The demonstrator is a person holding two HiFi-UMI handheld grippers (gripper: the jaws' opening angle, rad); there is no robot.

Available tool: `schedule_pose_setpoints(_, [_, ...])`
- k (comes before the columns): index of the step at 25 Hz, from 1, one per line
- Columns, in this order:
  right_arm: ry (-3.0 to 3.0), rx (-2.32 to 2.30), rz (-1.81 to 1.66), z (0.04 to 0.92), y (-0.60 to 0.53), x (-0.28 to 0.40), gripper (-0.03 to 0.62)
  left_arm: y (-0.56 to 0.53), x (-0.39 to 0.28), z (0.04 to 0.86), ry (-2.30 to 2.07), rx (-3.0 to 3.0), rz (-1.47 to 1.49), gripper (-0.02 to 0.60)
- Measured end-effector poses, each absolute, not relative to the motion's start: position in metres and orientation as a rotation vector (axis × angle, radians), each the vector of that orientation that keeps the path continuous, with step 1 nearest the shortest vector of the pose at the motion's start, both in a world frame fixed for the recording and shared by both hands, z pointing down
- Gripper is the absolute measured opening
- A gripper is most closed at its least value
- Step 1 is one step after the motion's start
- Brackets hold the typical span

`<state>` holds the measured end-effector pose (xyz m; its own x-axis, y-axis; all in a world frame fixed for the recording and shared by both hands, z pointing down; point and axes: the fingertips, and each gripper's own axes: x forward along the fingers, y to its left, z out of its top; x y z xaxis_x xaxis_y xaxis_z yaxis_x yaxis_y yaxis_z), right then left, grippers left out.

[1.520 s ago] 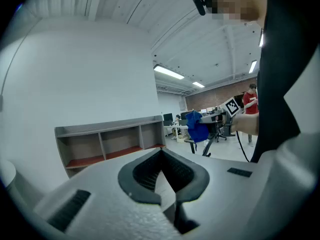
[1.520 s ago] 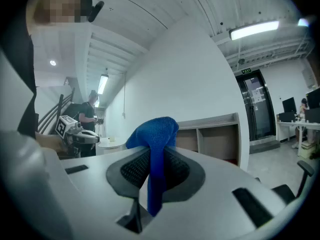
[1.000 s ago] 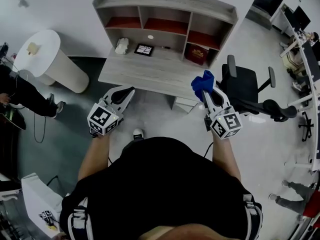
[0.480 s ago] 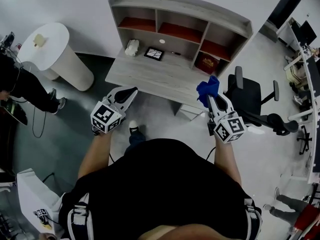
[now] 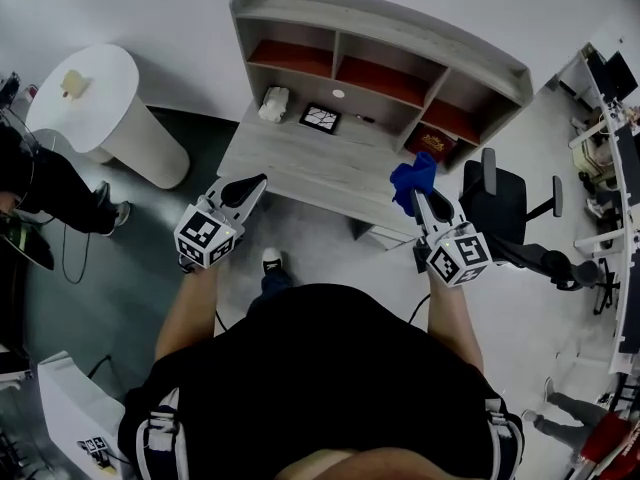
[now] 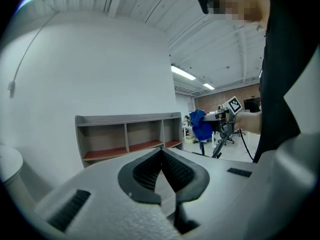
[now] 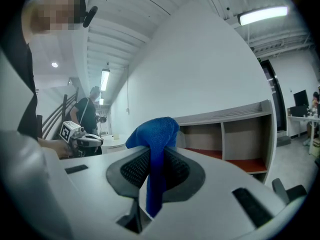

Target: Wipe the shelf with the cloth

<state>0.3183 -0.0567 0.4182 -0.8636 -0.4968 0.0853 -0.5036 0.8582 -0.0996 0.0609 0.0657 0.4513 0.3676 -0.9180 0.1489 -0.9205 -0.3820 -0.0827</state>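
A grey desk (image 5: 320,168) carries a shelf unit (image 5: 380,43) with red-floored compartments, straight ahead of me. My right gripper (image 5: 416,196) is shut on a blue cloth (image 5: 412,178), held in the air over the desk's front right edge. In the right gripper view the cloth (image 7: 156,149) bunches above the jaws and hangs down between them. My left gripper (image 5: 250,184) hovers at the desk's front left corner, jaws shut with nothing between them. The left gripper view shows the shelf unit (image 6: 127,139) beyond the closed jaws.
On the desk lie a white object (image 5: 272,103), a dark framed square (image 5: 320,119) and a red box (image 5: 432,145). A black office chair (image 5: 505,218) stands to the desk's right. A white round table (image 5: 100,108) and a seated person (image 5: 40,183) are on the left.
The desk and shelf now sit a little further right in the head view. Both grippers hold much the same pose; the right one still clamps the cloth.
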Motion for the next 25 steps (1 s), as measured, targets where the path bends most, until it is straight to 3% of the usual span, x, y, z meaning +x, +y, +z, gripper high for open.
schedule_pose_setpoints(25, [-2.912,0.93,0.199,0.404,-0.156,0.102,0.052,-0.063,-0.166,0.456,-1.621,2.632,0.247,0.015])
